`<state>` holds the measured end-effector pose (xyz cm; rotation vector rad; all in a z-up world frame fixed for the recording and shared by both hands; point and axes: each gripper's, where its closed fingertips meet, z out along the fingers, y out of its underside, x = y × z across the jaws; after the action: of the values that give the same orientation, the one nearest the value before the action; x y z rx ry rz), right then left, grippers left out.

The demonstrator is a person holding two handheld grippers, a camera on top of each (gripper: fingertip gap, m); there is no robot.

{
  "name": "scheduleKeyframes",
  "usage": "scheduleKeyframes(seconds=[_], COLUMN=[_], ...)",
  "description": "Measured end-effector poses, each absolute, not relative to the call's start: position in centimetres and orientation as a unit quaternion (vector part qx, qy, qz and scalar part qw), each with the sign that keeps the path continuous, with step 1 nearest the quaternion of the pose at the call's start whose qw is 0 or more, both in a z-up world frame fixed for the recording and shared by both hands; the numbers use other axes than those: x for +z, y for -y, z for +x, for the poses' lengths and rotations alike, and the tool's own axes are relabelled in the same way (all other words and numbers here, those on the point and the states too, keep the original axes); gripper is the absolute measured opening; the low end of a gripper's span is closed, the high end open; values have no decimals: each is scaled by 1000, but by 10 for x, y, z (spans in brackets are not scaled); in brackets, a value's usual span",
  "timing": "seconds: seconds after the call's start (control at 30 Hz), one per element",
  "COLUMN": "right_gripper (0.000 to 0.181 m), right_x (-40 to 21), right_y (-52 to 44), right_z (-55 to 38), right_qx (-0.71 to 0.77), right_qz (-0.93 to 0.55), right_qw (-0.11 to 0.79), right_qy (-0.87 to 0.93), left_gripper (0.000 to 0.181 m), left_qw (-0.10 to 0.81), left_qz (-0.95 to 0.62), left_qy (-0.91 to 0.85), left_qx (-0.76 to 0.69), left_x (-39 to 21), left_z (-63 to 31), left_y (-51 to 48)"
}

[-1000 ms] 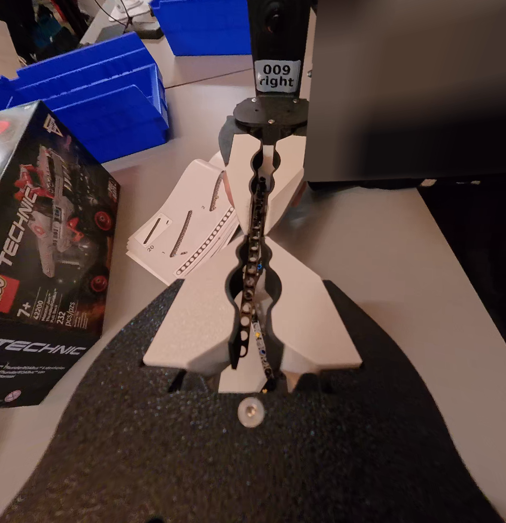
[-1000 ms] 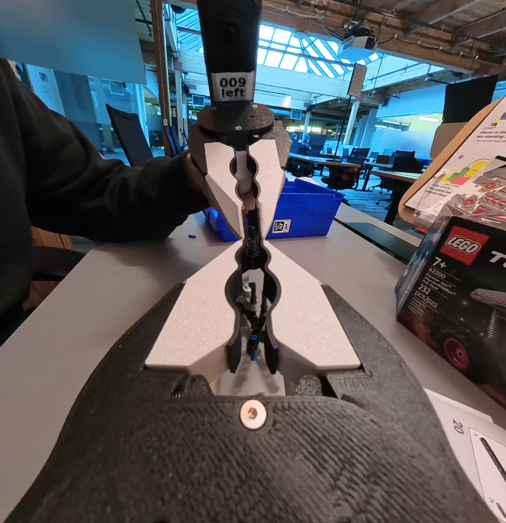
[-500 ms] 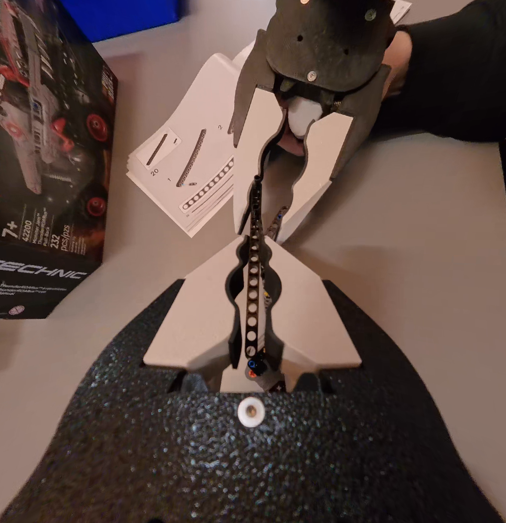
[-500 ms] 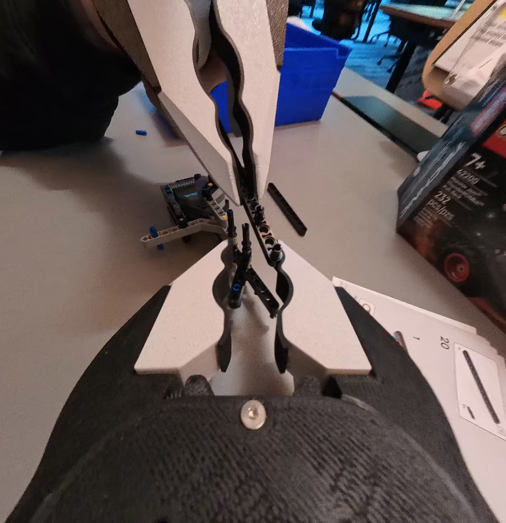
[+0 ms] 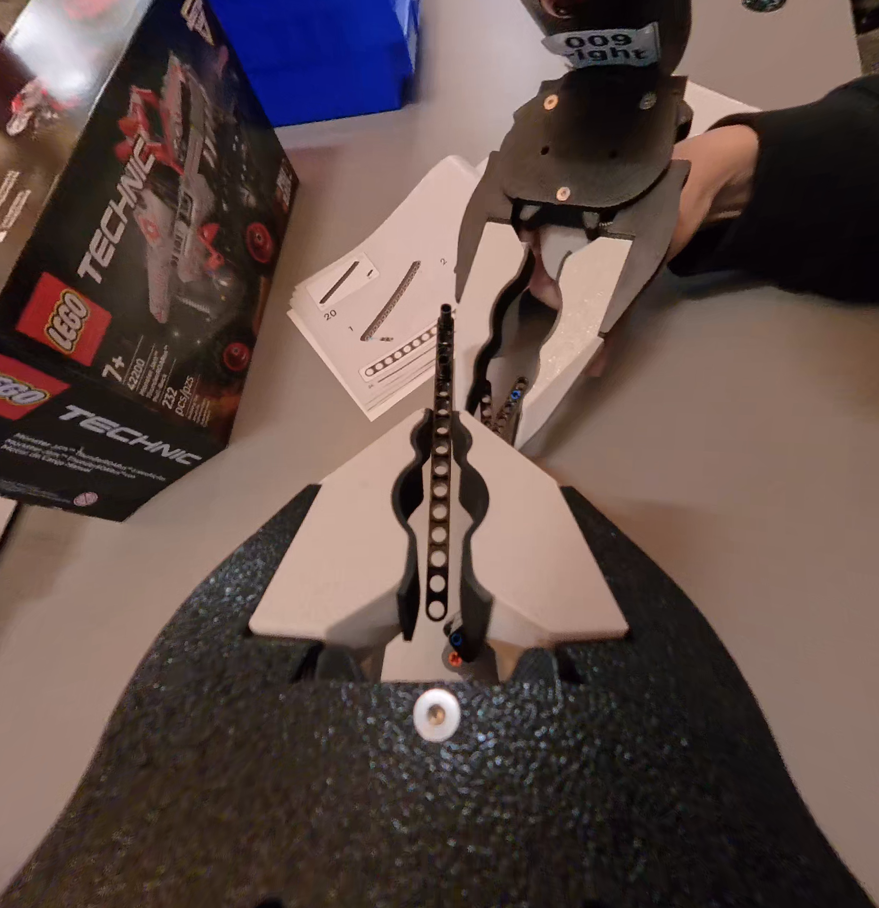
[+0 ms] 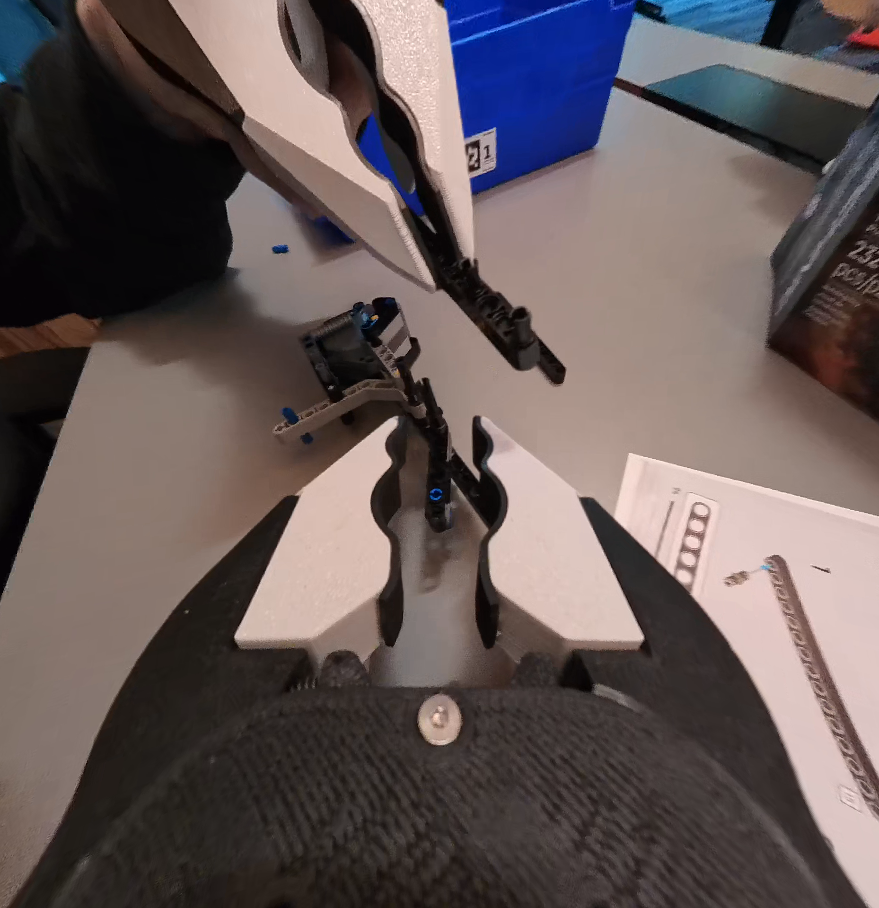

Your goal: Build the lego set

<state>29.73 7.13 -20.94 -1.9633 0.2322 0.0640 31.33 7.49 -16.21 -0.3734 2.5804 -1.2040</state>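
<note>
Two grippers meet over the table: the left gripper (image 5: 441, 427) pinches a long black beam (image 5: 440, 471) edgewise, while the right gripper (image 6: 436, 432), spread, straddles a smaller black assembly (image 6: 438, 471). Light, stiff plastic; best gripped mid-length on flat sides.

2 wrist cams, each looking forward along its own fingers and angled down at the bench (image 5: 698, 516) from close range. The views face each other: each shows the opposite hand-held gripper at frame top. Shared: instruction booklet (image 5: 398, 275) (image 6: 772, 565), set box (image 5: 133, 255) (image 6: 840, 314), blue bin (image 5: 324, 54) (image 6: 531, 83).
</note>
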Motion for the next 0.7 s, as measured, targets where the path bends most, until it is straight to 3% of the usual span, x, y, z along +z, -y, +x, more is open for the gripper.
scheduleKeyframes(seconds=[0.13,0.23,0.7], right_gripper=[21,5,5], right_x=[-222,-221,-222], right_y=[-78,-85,-87], right_z=[289,289,292], right_qx=[41,30,-3], right_qz=[-854,-854,-849], right_qw=[514,516,515], right_qy=[-74,-65,-115], left_gripper=[4,4,5], left_qw=[122,120,139], left_qz=[-161,-173,-194], left_qy=[-884,-879,-845], left_qx=[-422,-429,-479], left_x=[-165,-166,-181], left_z=[313,310,287], left_y=[-73,-71,-72])
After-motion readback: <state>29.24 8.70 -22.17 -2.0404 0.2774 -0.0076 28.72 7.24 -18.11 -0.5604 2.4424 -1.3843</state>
